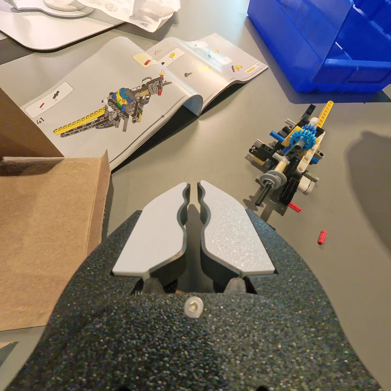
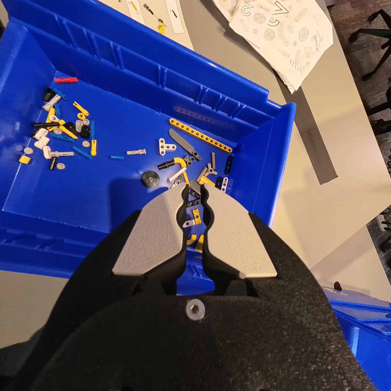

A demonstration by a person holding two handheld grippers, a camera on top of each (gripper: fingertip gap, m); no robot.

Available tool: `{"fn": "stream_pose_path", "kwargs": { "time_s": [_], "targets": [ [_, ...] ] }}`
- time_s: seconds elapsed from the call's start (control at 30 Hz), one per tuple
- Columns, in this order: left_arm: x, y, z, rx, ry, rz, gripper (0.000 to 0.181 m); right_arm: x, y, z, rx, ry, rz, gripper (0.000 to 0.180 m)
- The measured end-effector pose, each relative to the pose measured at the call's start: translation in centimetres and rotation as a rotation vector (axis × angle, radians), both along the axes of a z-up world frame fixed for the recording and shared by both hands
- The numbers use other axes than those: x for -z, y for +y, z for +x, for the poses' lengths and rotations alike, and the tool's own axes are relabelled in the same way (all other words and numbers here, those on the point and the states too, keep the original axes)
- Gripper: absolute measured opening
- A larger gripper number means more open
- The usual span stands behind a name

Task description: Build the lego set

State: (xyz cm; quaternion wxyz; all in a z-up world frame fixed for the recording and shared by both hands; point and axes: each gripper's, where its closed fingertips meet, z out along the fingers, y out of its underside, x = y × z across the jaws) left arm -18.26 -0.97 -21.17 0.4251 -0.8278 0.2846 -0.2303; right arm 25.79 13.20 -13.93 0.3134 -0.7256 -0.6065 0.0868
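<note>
Left gripper (image 1: 193,185) hovers over the table, jaws nearly together w/ a thin gap, empty. Right of it: part-built model (image 1: 294,156), then a loose red pin (image 1: 322,237). Right gripper (image 2: 193,187) sits over the blue bin (image 2: 127,57), jaws narrow; can't tell if they pinch the dark beam (image 2: 194,191). Risk: tangled pile, so a close may drag neighbours or slip.
</note>
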Motion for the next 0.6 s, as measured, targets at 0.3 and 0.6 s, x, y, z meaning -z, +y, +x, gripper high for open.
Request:
{"fn": "stream_pose_path", "kwargs": {
  "time_s": [0.3,0.6],
  "targets": [
    [-0.01,0.0,0.0,0.0,-0.001,-0.001,0.006,0.33,0.0,-0.13,-0.003,-0.007,-0.007,0.01],
    [0.0,0.0,0.01,0.001,-0.001,-0.001,0.006,0.65,0.04,-0.24,-0.005,-0.017,-0.01,0.01]
  ]
}}
